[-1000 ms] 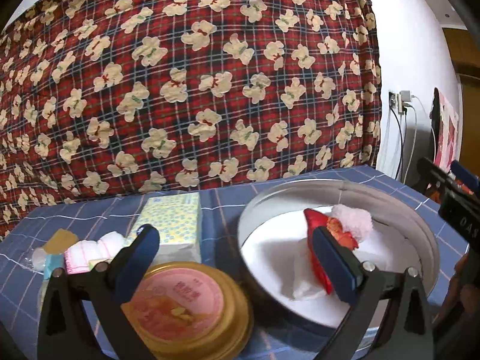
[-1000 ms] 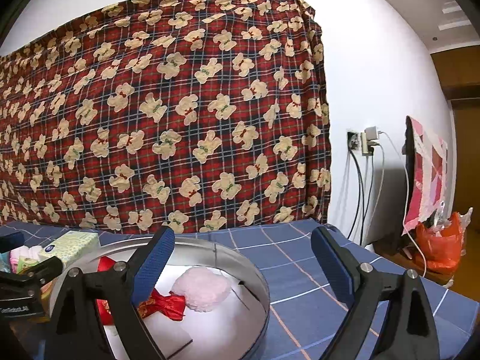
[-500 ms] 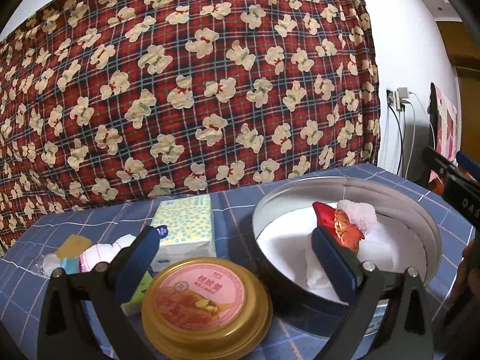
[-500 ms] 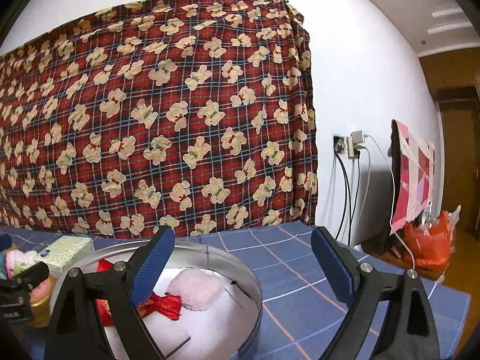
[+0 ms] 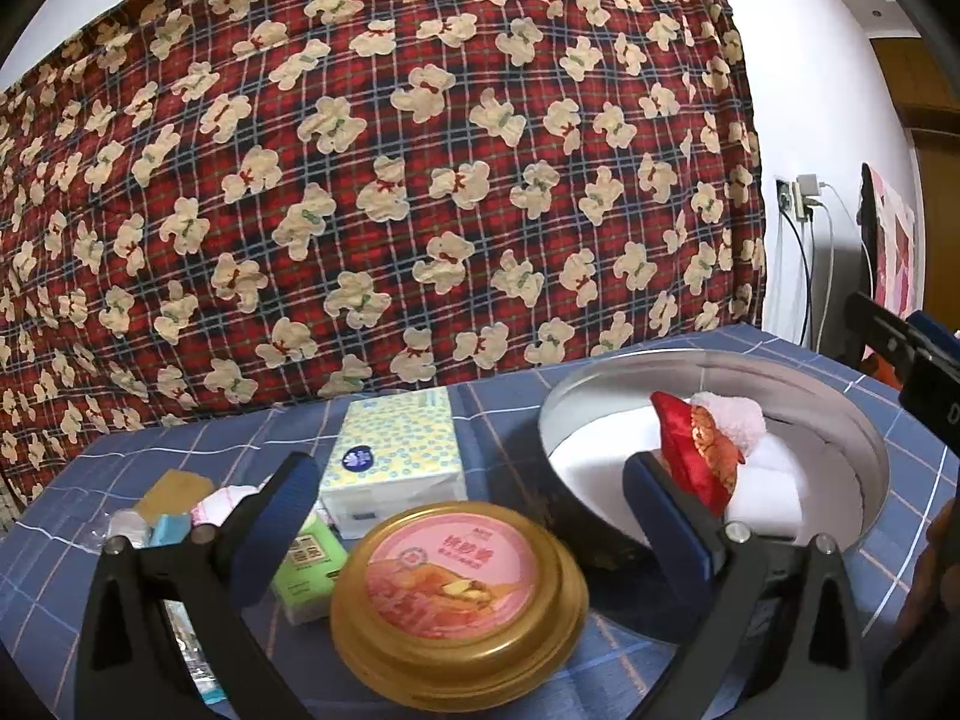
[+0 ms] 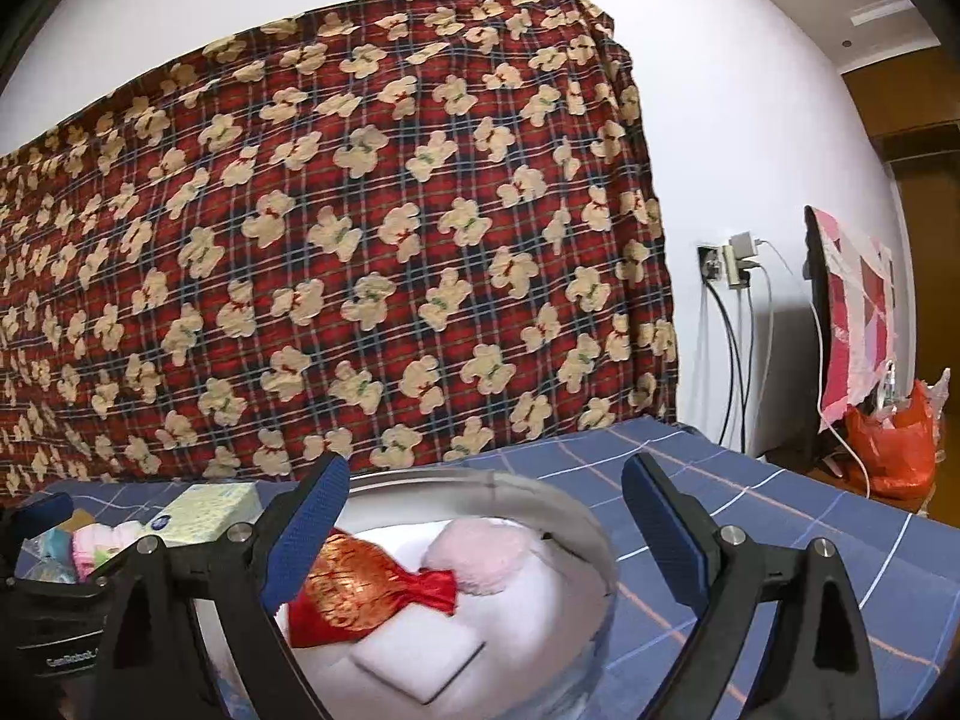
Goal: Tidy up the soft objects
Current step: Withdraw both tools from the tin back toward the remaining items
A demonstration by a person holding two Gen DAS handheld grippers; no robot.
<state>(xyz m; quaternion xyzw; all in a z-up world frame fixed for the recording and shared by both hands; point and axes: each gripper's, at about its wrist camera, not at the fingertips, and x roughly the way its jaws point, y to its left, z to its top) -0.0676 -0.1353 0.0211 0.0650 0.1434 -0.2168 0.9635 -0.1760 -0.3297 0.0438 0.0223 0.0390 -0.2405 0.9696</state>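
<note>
left wrist view: left gripper [image 5: 471, 516] wide, empty, over gold-lidded tin [image 5: 459, 603]. right gripper [image 6: 486, 516] wide, empty, above round metal tin [image 6: 594, 546] holding red pouch [image 6: 360, 585], pink puff [image 6: 480, 555].

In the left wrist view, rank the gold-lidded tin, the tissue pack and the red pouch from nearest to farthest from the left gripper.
From the left gripper:
1. Gold-lidded tin, just below, between the fingers.
2. Tissue pack, behind the tin, left of centre.
3. Red pouch, right, inside the round metal tray.
</note>
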